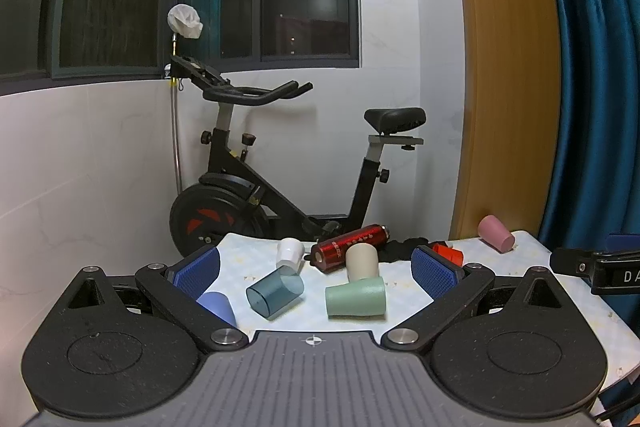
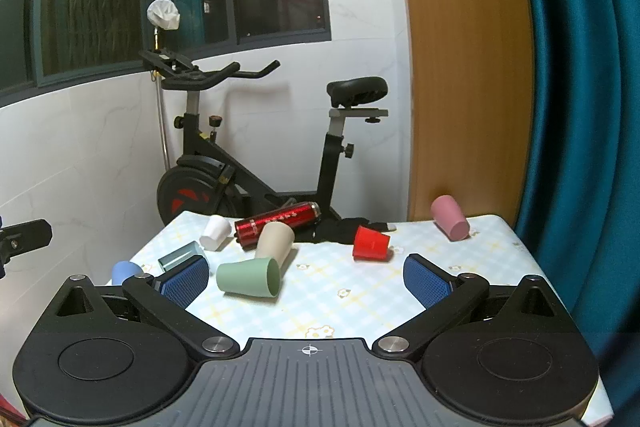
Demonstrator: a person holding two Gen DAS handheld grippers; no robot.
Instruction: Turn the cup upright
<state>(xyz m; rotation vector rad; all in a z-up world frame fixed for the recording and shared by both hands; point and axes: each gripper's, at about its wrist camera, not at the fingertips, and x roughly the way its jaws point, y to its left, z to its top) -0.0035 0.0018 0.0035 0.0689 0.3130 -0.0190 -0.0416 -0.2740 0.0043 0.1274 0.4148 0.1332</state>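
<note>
Left gripper (image 1: pixel 316 269) and right gripper (image 2: pixel 306 277) both spread, empty; blue cup (image 1: pixel 218 305) half-hidden behind left finger; red cup (image 1: pixel 448 253) mostly blocked.

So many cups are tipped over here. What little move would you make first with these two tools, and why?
Probably ease the right tool forward and a bit left toward the green cup. That cup lies on its side nearest to it on the table, with its mouth facing the tool. Both tools are open and hold nothing, and the left tool has several cups crowded between its fingers.
</note>
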